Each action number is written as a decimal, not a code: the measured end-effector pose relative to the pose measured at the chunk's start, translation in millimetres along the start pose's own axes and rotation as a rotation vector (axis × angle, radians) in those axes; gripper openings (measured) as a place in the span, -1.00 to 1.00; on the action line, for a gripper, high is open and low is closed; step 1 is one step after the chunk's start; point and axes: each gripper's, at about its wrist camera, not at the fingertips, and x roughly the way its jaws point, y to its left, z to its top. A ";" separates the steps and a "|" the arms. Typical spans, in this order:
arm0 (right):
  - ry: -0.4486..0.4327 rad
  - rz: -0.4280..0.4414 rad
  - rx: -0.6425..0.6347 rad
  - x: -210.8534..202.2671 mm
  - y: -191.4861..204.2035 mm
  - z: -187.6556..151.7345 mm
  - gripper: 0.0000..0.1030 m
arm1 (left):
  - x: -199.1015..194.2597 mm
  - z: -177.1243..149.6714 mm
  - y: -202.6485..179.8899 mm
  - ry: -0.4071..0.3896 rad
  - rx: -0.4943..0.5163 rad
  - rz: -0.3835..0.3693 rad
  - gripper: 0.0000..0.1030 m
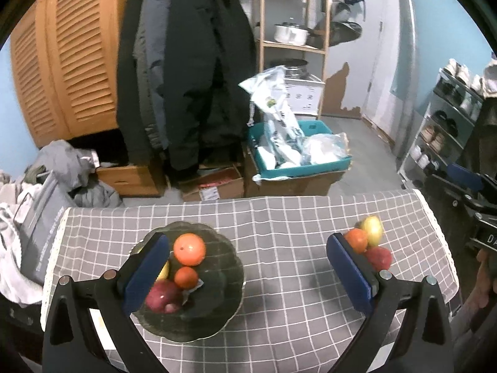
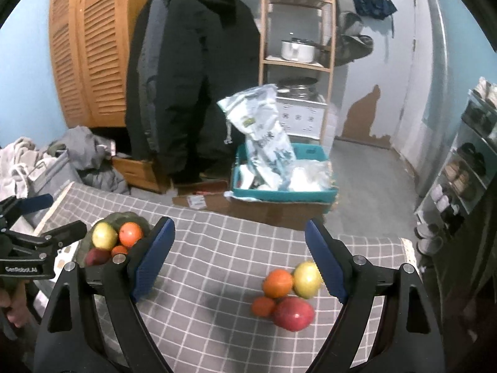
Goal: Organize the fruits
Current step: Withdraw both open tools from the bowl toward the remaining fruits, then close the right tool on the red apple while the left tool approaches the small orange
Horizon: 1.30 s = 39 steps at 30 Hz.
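I have a table (image 1: 279, 217) under a grey checked cloth (image 2: 217, 248) with a pale trim at its edges. Beyond its far edge the room is crowded: a louvred wooden wardrobe (image 1: 68, 71), dark coats (image 1: 183, 71) hanging in front of it, a wooden shelf unit (image 1: 293, 31) with a pot (image 1: 290, 33), a teal crate (image 1: 298, 152) stuffed with plastic bags on a cardboard box, a heap of clothes (image 1: 62, 171) at the left and a shoe rack (image 1: 447, 118) at the right.

The fruit sits in two groups. A dark glass plate (image 1: 217, 295) on the left part of the table holds a large orange (image 1: 189, 248), a small orange (image 1: 185, 277), a red apple (image 1: 161, 297) and a yellow fruit partly hidden behind my left finger. On the bare cloth to the right lies a loose cluster, all touching: an orange (image 2: 277, 283), a yellow-green apple (image 2: 307, 279), a small tangerine (image 2: 263, 306) and a red apple (image 2: 293, 313) nearest me.

My left hand-held gripper (image 1: 248, 276) hovers above the table with its jaws spread wide, holding nothing; the plate lies under its left finger. My right hand-held gripper (image 2: 242, 264) is likewise wide apart and empty, with the loose cluster just inside its right finger.

Between plate and cluster the cloth is bare. The cluster lies near the table's right edge, the plate near the left one.
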 end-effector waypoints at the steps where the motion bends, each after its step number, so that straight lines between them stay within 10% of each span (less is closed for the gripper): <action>1: 0.001 0.000 0.005 -0.8 -2.3 -1.3 0.64 | 0.3 0.3 -3.3 -0.001 0.003 -0.004 0.97; 22: 0.080 -0.054 0.091 2.9 -58.0 -36.6 0.65 | 31.5 4.9 -69.6 0.048 0.094 -0.077 0.97; 39: 0.307 -0.049 0.161 76.1 -89.5 -88.0 0.64 | 108.4 -25.7 -89.1 0.221 0.108 -0.079 0.97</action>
